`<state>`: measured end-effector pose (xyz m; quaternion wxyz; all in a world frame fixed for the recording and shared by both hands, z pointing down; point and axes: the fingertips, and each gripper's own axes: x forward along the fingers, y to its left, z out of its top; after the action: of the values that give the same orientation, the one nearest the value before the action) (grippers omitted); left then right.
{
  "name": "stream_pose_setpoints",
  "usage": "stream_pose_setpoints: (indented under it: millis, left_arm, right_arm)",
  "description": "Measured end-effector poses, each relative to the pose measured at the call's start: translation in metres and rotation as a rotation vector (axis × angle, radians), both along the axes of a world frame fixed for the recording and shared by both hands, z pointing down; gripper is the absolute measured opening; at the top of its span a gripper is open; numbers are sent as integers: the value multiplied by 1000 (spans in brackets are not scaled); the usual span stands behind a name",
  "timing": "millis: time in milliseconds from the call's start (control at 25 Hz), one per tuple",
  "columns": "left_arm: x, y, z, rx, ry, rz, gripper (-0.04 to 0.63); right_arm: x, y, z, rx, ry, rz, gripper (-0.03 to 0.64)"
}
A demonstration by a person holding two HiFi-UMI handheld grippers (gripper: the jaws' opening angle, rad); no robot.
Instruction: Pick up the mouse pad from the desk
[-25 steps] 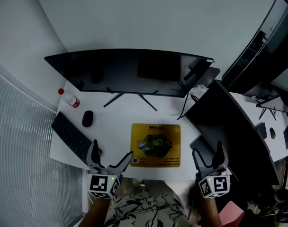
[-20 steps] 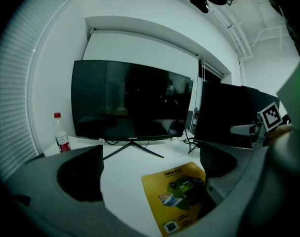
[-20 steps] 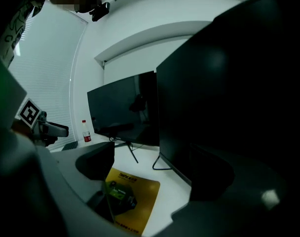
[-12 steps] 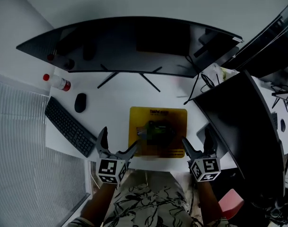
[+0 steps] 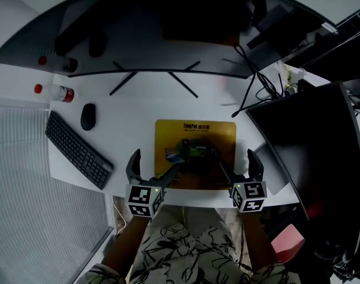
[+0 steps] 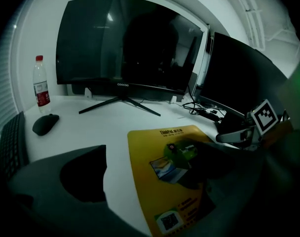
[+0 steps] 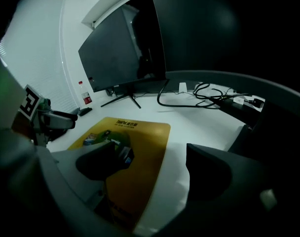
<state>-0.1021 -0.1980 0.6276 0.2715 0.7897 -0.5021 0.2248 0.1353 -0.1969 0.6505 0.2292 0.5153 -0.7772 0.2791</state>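
A: From the head view, where does the pad lie?

B: The yellow rectangular mouse pad (image 5: 195, 152) lies flat near the front edge of the white table (image 5: 138, 108), between the left hand-held gripper (image 5: 154, 163) and the right hand-held gripper (image 5: 238, 161). Each one's inner jaw reaches over a near corner of the pad. Both pairs of jaws stand apart, with nothing clamped. I cannot tell whether they touch the pad.

A: How does the pad look?

B: It has rounded corners, dark lettering along the far edge and a green and blue picture in the middle. A black keyboard (image 5: 78, 149), a black computer mouse (image 5: 88, 116) and a clear bottle with a red cap (image 5: 54, 92) sit well to its left.

A: And the left gripper view?

B: The jaws are wide apart and the pad's left edge runs between them. This view alone shows a QR code (image 6: 169, 220) at the near corner.

A: The right gripper view?

B: Here too the jaws are apart. The left jaw is over the pad and the right one is over bare table. Only this view shows the black cables (image 7: 199, 95) behind the pad plainly.
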Motion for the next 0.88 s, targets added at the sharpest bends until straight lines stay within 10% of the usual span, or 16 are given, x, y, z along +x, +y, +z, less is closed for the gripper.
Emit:
stream_pose_setpoints:
  millis: [880]
  left_arm:
    - [5, 2, 57, -80, -91, 9, 486]
  right_arm:
    - [-10, 1, 35, -35, 116, -36, 437]
